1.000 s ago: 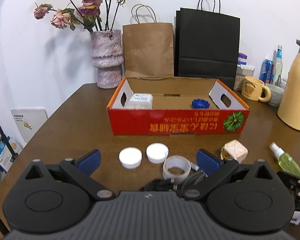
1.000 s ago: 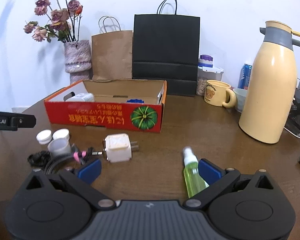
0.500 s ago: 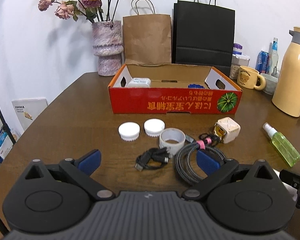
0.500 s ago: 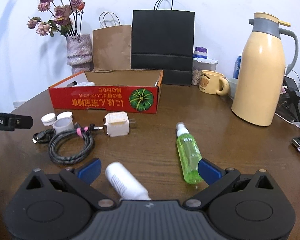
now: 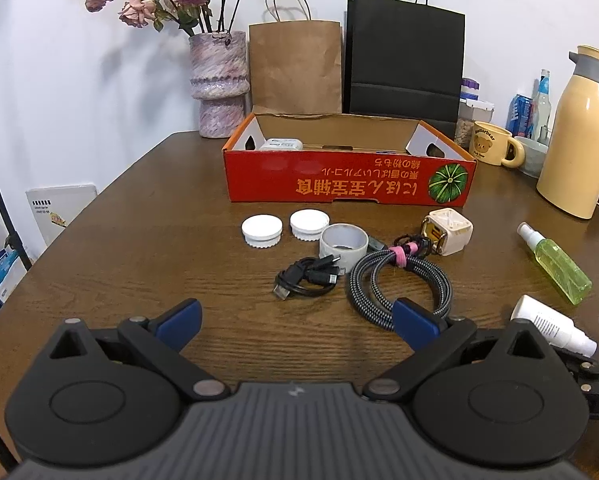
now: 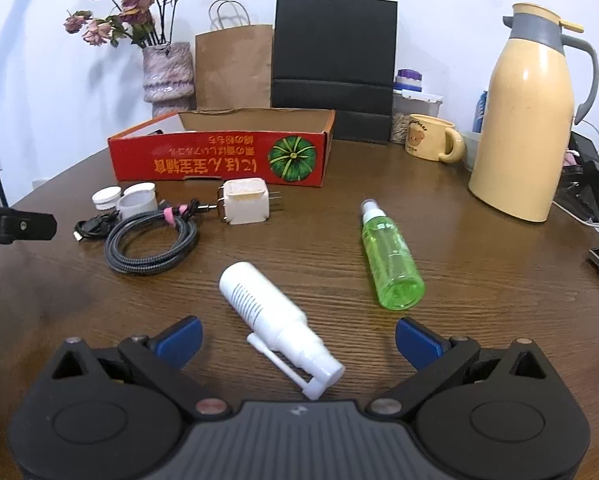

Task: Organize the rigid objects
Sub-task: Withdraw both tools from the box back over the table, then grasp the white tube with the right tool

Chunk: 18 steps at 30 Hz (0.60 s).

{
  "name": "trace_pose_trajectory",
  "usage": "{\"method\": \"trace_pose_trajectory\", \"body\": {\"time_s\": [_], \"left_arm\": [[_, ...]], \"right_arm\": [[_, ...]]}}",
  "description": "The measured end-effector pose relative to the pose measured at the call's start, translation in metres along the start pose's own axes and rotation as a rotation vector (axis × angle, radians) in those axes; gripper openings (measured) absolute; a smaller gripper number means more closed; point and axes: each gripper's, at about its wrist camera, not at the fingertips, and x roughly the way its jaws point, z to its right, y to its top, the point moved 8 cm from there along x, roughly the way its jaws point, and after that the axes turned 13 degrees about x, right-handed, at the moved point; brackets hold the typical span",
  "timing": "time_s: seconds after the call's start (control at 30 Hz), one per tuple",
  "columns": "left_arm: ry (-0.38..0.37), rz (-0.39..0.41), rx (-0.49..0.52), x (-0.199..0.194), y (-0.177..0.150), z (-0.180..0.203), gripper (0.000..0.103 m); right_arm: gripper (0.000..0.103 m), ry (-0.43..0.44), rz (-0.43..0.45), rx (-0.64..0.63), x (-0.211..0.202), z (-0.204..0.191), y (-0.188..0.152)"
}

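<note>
Both the left gripper [image 5: 295, 318] and right gripper [image 6: 297, 338] hover wide apart, holding nothing. A white spray bottle [image 6: 271, 320] lies on the tabletop [image 6: 479, 280] between the right gripper's fingers.

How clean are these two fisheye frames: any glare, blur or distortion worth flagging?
Left wrist view: sharp, with soft flower shadows on the white wall and dark vignetted corners. Right wrist view: the white spray bottle looks slightly soft, a window highlight glares on the cream thermos jug, and the brown wooden table edge bows.
</note>
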Motion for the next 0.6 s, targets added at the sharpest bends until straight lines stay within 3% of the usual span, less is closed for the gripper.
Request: {"method": "trace_pose_trajectory", "body": {"time_s": [0.1,0.27,0.33,0.4,0.6], "left_arm": [[0.002,-0.001,-0.002,-0.001,-0.002,0.0,0.103],[-0.003,0.002,-0.004,-0.002,-0.002,0.0,0.103],[-0.006,0.001,-0.004,-0.002,-0.002,0.0,0.103],[-0.008,-0.001,-0.004,-0.001,-0.002,0.0,0.103],[-0.007,-0.009,-0.003,0.003,-0.002,0.001,0.103]], "right_arm": [[0.101,0.013,-0.01,-0.009,0.005,-0.001,0.0],[0.078,0.049,-0.045,-0.044,0.016,-0.003,0.002],[0.05,0.083,-0.054,-0.05,0.019,-0.006,0.003],[0.033,0.106,-0.052,-0.063,0.019,-0.01,0.005],[0.032,0.124,-0.033,-0.065,0.022,-0.014,0.008]]}}
